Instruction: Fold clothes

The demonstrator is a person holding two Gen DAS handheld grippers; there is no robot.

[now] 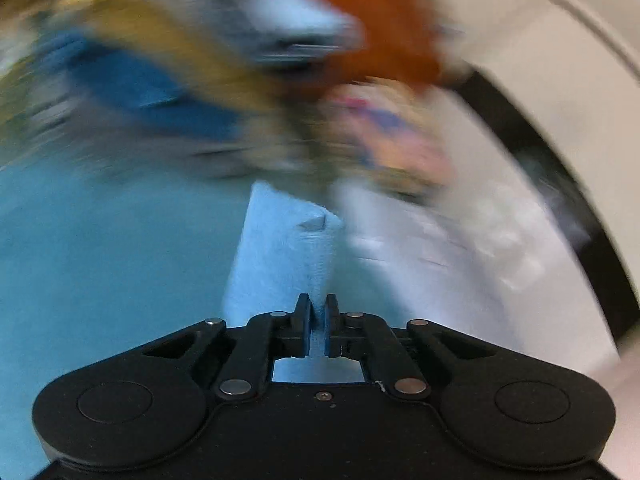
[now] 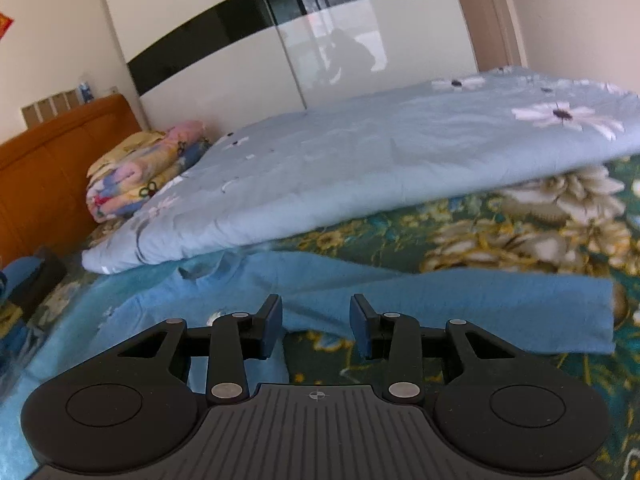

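A: Grippers?

B: My left gripper (image 1: 319, 320) is pinched on a fold of the light blue garment (image 1: 280, 256); the cloth runs up between the pads and rises straight ahead of it. That view is badly blurred, so little else reads there.

A: Right one?

B: My right gripper (image 2: 316, 324) is spread, nothing between the fingers. They hang just above the same garment's sleeve (image 2: 480, 312), which lies flat and stretches off to the right of the gripper. The body of the garment is down-left, passing under the left finger.

A: Surface?

B: A bed with a dark green floral sheet (image 2: 400, 236). It shows directly below the gap between the fingers and ahead to the right. Further ahead lies a pale blue quilt (image 2: 360, 168) with white daisies, its near edge just beyond the garment. At the far left is a folded, multicoloured blanket (image 2: 140, 168), lying against an orange headboard (image 2: 52, 176).

A: Room?

B: A white wardrobe (image 2: 240, 60) with a black band across it stands behind the bed, its glossy doors showing reflections. Cream walls either side. In the left view, orange, yellow and blue smears ahead; cannot tell what they are.
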